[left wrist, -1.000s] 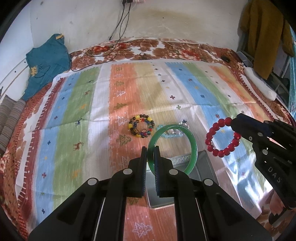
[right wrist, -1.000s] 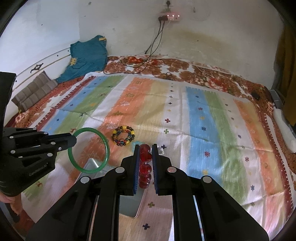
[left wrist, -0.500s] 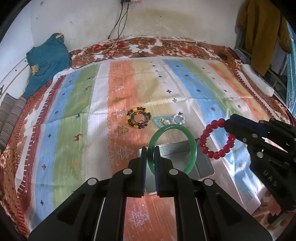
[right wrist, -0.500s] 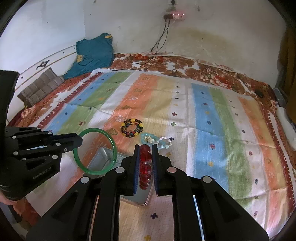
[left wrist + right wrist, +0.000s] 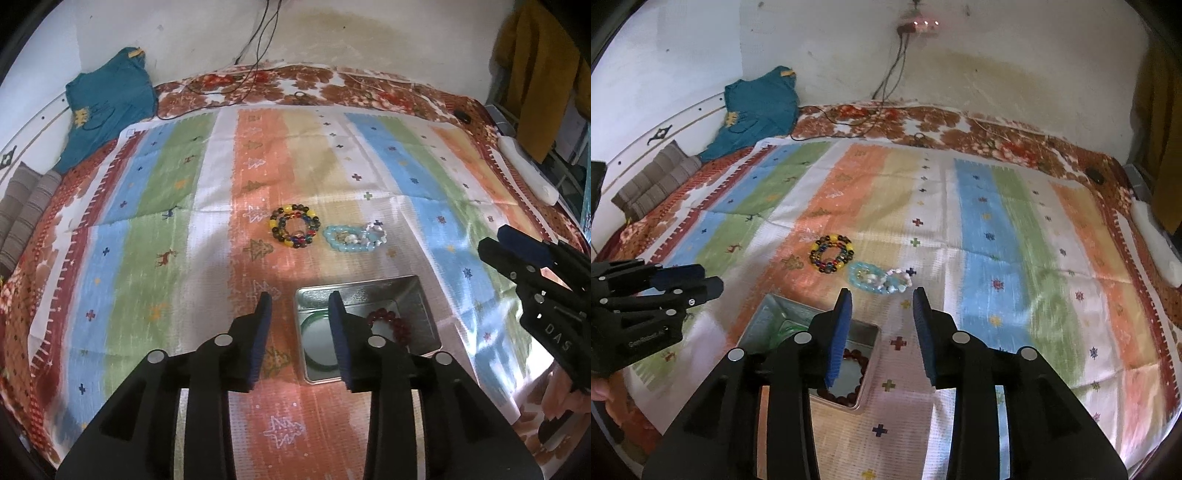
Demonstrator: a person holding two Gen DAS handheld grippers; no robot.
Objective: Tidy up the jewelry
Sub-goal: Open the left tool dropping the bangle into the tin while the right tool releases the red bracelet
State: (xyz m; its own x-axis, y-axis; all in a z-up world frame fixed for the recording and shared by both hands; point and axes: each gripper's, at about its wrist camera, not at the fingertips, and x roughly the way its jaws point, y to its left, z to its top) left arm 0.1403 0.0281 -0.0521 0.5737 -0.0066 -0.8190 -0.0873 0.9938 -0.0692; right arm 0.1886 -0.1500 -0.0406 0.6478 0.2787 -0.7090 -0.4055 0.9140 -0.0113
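Observation:
A silver metal tin [image 5: 419,295] [image 5: 764,314] lies on the striped cloth. In it are a green bangle [image 5: 314,354] [image 5: 790,326] and a red bead bracelet [image 5: 395,325] [image 5: 857,356]. My left gripper [image 5: 300,301] is open and empty above the tin's left edge. My right gripper [image 5: 882,298] is open and empty above the tin's right edge; it also shows at the right of the left wrist view [image 5: 517,243]. A multicoloured bead bracelet [image 5: 295,226] [image 5: 832,253] and a pale blue bracelet with white beads [image 5: 352,236] [image 5: 875,277] lie on the cloth beyond the tin.
The striped cloth [image 5: 147,221] covers a floral bedspread [image 5: 332,83]. A teal garment [image 5: 107,103] and grey folded cloth [image 5: 26,206] lie at the left. Cables [image 5: 886,92] run down the back wall. A white object [image 5: 528,170] lies at the right edge.
Both grippers have opened. The green bangle and the red bead bracelet have dropped from them into the tin. Both views have pulled back a little.

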